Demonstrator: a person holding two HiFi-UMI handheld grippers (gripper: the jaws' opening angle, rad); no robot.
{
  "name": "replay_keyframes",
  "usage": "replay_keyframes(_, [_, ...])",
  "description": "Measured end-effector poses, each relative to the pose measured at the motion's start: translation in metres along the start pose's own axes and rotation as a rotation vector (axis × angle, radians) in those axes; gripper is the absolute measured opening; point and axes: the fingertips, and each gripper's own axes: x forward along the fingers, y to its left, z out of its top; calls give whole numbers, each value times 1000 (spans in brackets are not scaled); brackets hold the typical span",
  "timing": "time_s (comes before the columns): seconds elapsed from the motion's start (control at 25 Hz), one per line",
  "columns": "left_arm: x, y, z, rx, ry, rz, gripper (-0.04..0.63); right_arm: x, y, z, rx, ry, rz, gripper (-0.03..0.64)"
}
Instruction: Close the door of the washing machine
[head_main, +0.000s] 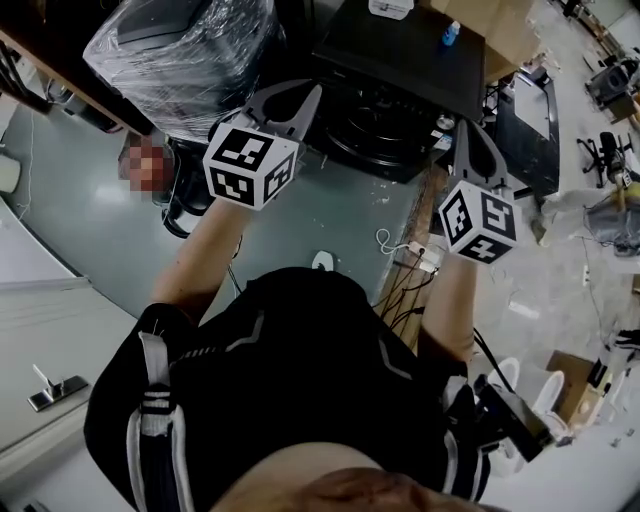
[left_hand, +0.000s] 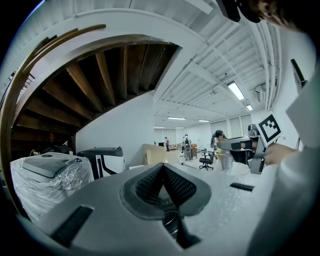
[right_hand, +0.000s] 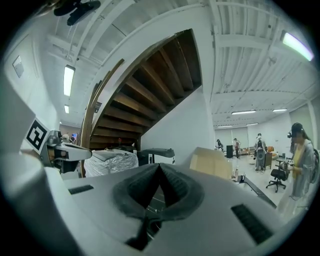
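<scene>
Left gripper (head_main: 288, 105) and right gripper (head_main: 472, 140) have jaws pressed together, empty, probably for pushing. Washer (head_main: 380, 130) sits upper centre, its door (head_main: 400, 50) seemingly open.

I see a black short-sleeved top (head_main: 300, 350) with pale seam lines and grey-striped straps (head_main: 152, 400) at the shoulders. The left gripper (head_main: 290, 105) and right gripper (head_main: 478, 150) are light grey, with dark ribbed pads (left_hand: 148, 182) and a white cube (head_main: 250, 163) bearing black square markers. A black box (head_main: 512, 420) near right may be a pack.
</scene>
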Motion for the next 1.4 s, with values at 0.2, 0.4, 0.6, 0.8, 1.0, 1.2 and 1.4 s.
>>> replay_keyframes(0.2, [25, 3, -3, 38, 17, -16, 3, 22, -16, -2, 11, 3, -5, 5])
replay_keyframes(0.4, [44, 16, -8, 40, 26, -32, 3, 44, -11, -10, 26, 6, 15, 5])
replay_keyframes(0.6, [61, 40, -17, 22, 27, -79, 3, 72, 8, -16, 6, 26, 14, 5])
replay_keyframes(0.8, [71, 88, -18, 28, 3, -104, 3, 110, 33, -18, -9, 32, -15, 5])
replay_keyframes(1.0, [73, 137, -21, 30, -12, -159, 3, 148, 62, -22, -9, 58, -70, 5])
replay_keyframes(1.2, [77, 183, -26, 40, -4, -227, 3, 182, 94, -24, 11, 65, -112, 5])
replay_keyframes(1.4, [83, 222, -44, 31, 37, -269, 3, 206, 123, -42, 25, 104, -134, 5])
